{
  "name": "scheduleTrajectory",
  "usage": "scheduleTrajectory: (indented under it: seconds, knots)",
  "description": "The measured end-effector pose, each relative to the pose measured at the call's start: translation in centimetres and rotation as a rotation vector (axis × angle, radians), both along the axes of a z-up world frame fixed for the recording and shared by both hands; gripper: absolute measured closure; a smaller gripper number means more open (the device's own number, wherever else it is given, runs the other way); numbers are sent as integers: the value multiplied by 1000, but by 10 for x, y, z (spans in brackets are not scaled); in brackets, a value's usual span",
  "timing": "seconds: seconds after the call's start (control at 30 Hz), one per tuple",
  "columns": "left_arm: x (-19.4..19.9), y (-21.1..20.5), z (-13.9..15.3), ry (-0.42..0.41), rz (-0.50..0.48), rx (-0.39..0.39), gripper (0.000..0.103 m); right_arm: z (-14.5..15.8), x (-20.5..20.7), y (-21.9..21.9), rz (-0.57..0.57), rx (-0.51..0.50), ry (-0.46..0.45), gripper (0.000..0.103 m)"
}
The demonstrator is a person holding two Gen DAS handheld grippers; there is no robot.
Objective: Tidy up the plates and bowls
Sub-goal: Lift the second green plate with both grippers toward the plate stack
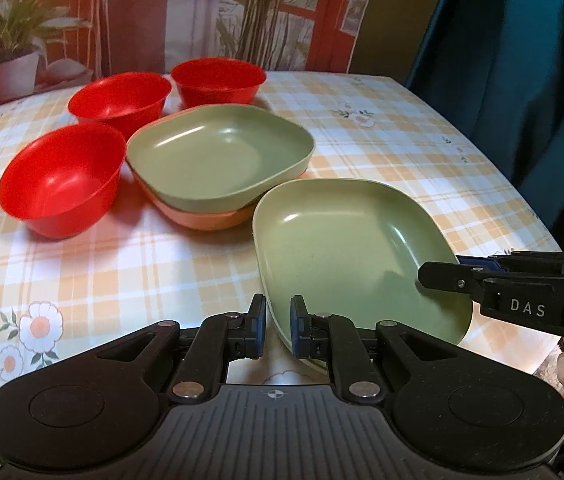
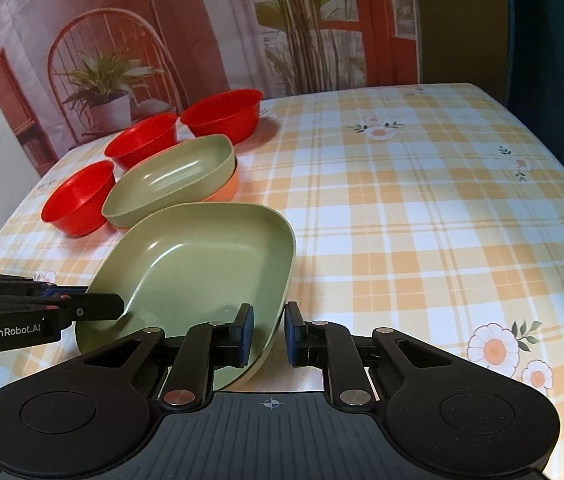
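Both claws (image 1: 278,326) (image 2: 268,330) astride near green plate's (image 1: 346,248) opposite rims.

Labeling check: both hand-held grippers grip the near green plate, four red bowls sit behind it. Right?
Not quite: three red plastic bowls, not four, per the left wrist view. Both the left hand-held gripper and right hand-held gripper do straddle the near green squarish plate rim.
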State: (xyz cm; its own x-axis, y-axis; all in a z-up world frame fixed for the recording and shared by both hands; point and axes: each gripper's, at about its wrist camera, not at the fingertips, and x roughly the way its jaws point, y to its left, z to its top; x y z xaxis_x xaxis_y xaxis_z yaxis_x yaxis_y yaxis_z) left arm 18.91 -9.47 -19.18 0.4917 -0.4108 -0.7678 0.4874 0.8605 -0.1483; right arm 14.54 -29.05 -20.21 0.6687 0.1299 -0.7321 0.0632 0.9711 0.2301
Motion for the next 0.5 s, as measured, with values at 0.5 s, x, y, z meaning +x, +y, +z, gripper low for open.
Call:
scheduleTrajectory:
  seconds: [0.5]
  knots:
    - [1, -2, 23, -70, -4, -43, 89, 25, 9, -7, -15, -1, -68, 88]
